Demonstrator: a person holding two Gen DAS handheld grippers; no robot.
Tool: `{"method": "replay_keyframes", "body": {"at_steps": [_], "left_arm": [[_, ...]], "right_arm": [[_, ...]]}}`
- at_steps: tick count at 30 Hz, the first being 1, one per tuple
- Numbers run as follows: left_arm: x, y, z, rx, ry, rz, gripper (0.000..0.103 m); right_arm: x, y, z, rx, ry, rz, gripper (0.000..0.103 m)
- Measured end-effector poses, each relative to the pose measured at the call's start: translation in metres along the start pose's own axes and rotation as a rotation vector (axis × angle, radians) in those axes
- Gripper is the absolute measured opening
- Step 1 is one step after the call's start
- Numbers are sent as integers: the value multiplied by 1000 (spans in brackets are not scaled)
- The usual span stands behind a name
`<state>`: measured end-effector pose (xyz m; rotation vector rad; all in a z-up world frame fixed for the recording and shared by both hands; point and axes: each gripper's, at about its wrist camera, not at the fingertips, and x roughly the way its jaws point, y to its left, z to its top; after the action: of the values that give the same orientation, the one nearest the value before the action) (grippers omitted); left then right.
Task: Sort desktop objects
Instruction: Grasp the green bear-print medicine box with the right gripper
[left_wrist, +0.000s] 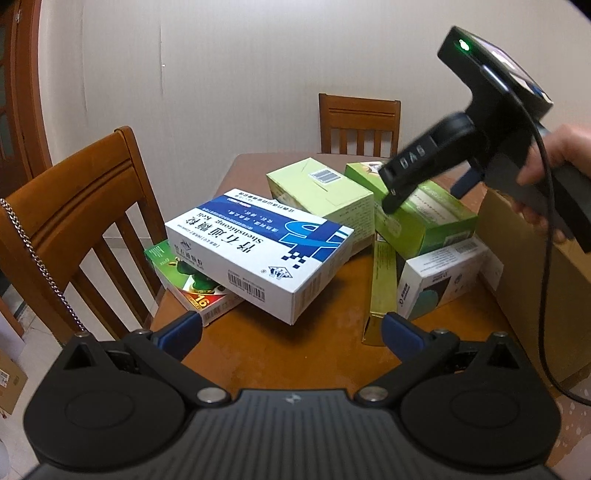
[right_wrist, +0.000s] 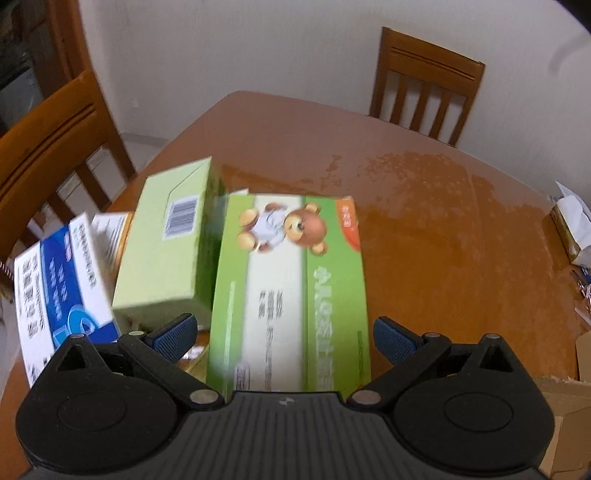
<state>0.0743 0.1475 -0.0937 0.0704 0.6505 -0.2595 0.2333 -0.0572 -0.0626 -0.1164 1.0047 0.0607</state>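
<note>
My right gripper (right_wrist: 282, 334) is spread wide, its blue pads either side of the green bear box (right_wrist: 291, 295) but not touching it. Left of that box stands a pale green box (right_wrist: 166, 251), and further left a blue-and-white box (right_wrist: 62, 284). My left gripper (left_wrist: 291, 332) is also wide open and empty above the wooden table (left_wrist: 295, 354), the blue-and-white box (left_wrist: 258, 251) lying just ahead of it, tilted on a smaller green box (left_wrist: 181, 275).
</note>
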Motion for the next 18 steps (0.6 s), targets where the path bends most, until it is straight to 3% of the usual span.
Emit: {"method": "replay_keyframes", "body": {"at_steps": [18], "left_arm": [[11, 0, 1, 19, 12, -13, 103]], "right_arm": [[20, -2, 7, -8, 58, -10, 100]]}}
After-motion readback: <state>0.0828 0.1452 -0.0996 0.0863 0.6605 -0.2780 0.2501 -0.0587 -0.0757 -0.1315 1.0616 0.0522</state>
